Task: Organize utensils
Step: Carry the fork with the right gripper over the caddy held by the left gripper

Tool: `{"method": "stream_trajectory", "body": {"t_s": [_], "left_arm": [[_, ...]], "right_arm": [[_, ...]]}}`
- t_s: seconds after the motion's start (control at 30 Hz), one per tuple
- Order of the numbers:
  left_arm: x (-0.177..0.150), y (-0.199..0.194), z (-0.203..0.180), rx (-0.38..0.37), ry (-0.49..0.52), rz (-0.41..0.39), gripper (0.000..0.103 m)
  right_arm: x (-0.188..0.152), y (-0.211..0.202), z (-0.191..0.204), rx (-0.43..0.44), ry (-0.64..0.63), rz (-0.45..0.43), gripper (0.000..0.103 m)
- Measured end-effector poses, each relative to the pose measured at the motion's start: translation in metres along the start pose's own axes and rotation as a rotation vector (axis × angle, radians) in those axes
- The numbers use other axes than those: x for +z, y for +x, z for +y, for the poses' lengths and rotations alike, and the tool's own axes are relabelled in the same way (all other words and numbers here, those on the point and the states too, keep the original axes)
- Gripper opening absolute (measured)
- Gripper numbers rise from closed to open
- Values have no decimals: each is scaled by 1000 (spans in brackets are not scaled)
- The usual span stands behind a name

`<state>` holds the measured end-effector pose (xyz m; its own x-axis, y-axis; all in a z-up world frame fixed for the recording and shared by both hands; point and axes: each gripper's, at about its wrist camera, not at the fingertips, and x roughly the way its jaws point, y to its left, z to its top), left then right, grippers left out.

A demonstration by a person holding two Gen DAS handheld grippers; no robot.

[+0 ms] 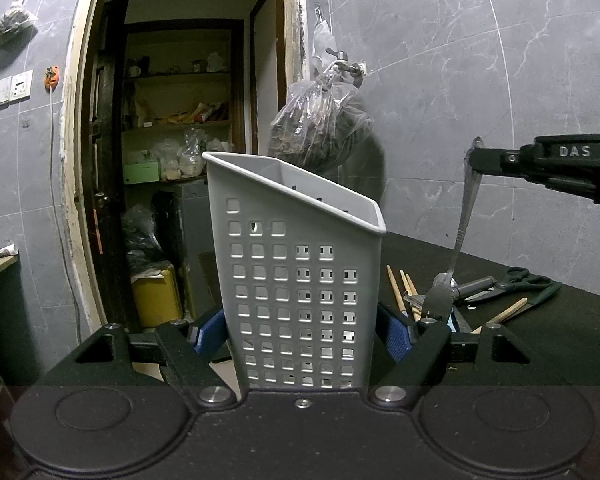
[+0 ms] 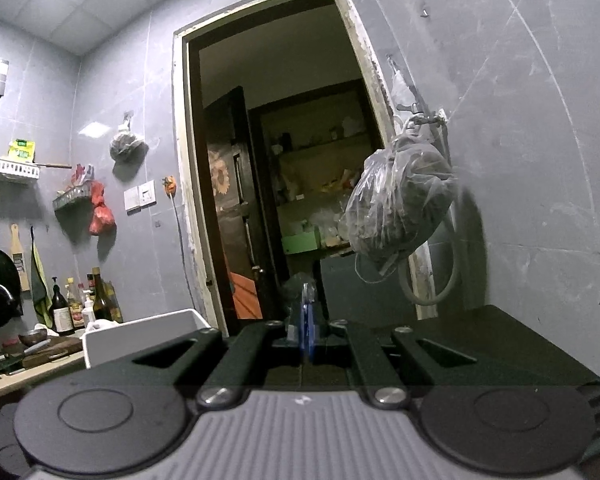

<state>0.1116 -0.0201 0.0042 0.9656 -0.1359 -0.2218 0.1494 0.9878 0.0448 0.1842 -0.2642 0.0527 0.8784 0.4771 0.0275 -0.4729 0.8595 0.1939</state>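
My left gripper (image 1: pixel 302 334) is shut on a grey perforated utensil holder (image 1: pixel 300 276) and holds it upright between its blue pads (image 1: pixel 394 336). The holder's white rim also shows in the right wrist view (image 2: pixel 140 326). My right gripper (image 1: pixel 474 158) comes in from the right, above the table, shut on the handle end of a metal spoon (image 1: pixel 462 224) that hangs bowl down to the right of the holder. In the right wrist view its fingers (image 2: pixel 306 320) are pressed together; the spoon is hidden there.
On the black table (image 1: pixel 540 340) lie wooden chopsticks (image 1: pixel 400 288), scissors (image 1: pixel 516 280) and a knife (image 1: pixel 474 286). A plastic bag (image 1: pixel 324 128) hangs from a wall tap. An open doorway (image 1: pixel 180 160) is behind. Bottles (image 2: pixel 80 304) and a sink counter stand at left.
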Motion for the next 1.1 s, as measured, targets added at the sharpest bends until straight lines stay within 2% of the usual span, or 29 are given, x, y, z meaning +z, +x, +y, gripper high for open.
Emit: {"method": "stream_trajectory", "body": {"t_s": [0.27, 0.77, 1.1], "left_arm": [[0, 0, 0, 0, 0, 0, 79], [0, 0, 0, 0, 1, 0, 79], [0, 0, 0, 0, 1, 1, 79]], "right_arm": [[-3, -7, 0, 7, 2, 13, 3], [-10, 5, 1, 10, 13, 66, 3], [-10, 6, 9, 9, -10, 50, 2]]}}
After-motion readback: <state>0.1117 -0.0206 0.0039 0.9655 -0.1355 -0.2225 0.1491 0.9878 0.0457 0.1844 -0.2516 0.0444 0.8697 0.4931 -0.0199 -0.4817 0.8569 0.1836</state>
